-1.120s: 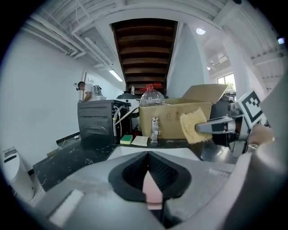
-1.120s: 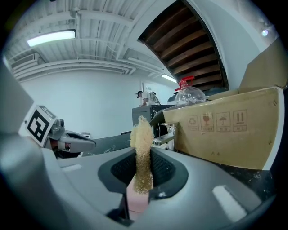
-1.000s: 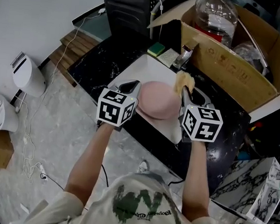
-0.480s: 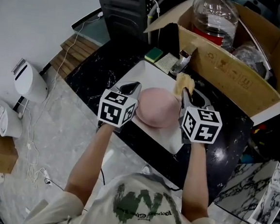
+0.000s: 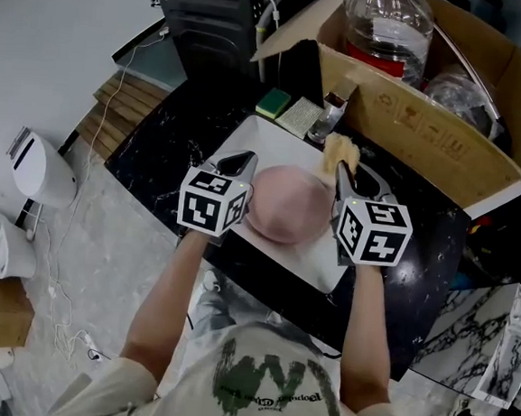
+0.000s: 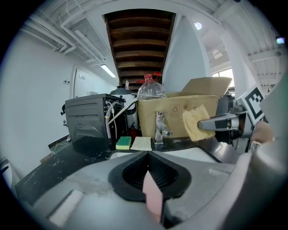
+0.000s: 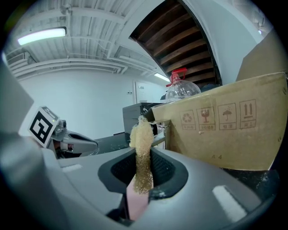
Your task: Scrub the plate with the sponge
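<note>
We are pinching the rim of the round pink plate (image 5: 285, 207) with our left gripper (image 5: 243, 163). Its jaws are pressing together on the thin pink edge, which is showing end-on between them in the left gripper view. The plate is sitting over the white rectangular tray (image 5: 265, 138) that is set in the black speckled stone counter (image 5: 171, 145), and it is lying between our two grippers. We cannot tell whether it is resting on the tray or being lifted clear of it.

With our right gripper (image 5: 344, 171) we are clamping the pale yellow fibrous sponge (image 5: 340, 150). The jaws are closing on its lower part while its ragged top is sticking up past the fingertips. The sponge is hanging at the plate's far right edge, and we cannot tell whether the two are touching. In the right gripper view a strip of pink is showing just beneath the sponge.

Beyond the tray, a green-and-yellow block sponge (image 5: 272, 102), a pale woven scouring pad (image 5: 299, 116) and a chrome faucet (image 5: 328, 116) are standing in a row. Behind them an open brown cardboard box (image 5: 413, 116) is holding a clear plastic bottle (image 5: 389, 28), and a black boxy appliance (image 5: 212, 17) is sitting at the counter's far left.
</note>
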`<state>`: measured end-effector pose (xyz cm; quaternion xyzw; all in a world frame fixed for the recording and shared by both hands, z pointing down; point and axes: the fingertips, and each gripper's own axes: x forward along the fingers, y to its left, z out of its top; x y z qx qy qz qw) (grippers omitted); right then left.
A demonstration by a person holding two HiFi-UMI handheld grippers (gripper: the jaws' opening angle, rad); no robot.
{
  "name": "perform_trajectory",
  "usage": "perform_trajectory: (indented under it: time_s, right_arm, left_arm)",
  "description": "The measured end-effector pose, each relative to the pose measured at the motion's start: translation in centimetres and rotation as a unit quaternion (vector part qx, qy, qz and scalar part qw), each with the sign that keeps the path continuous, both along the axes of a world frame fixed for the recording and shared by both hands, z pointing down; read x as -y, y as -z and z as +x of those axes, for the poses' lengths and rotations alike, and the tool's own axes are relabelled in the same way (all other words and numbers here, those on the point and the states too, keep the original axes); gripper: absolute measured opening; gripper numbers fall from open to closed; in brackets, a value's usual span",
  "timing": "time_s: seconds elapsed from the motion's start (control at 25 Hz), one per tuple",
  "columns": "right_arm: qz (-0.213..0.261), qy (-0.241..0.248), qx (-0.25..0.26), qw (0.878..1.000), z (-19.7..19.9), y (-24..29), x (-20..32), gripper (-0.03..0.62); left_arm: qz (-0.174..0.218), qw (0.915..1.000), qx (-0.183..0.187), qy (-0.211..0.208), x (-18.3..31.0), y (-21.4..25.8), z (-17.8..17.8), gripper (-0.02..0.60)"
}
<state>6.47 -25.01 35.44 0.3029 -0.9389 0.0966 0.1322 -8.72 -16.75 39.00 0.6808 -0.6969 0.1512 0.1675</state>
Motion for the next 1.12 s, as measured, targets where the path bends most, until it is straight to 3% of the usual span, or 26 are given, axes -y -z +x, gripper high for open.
perform_trajectory:
  time_s: [0.28,0.68,1.12]
  right_arm:
    - [0.006,-0.065,-0.009,0.998,-0.6,0.2,1.0,0.063]
    - [0.02,-0.153,-0.024,0.988,-2.4,1.1,1.0,0.063]
    - [0.023,-0.182,-0.035,0.982,-5.4,0.4,0.5,0.063]
  left_arm:
    - [0.003,0.9974,-0.012,-0.071,3.8,-0.4,-1.6,0.0]
    - [-0.005,0.986,-0.028,-0.164,6.9,-2.1,-3.7,0.0]
    - [-0.002,0.9746,-0.039,-0.221,7.7,-3.8,-4.7,0.0]
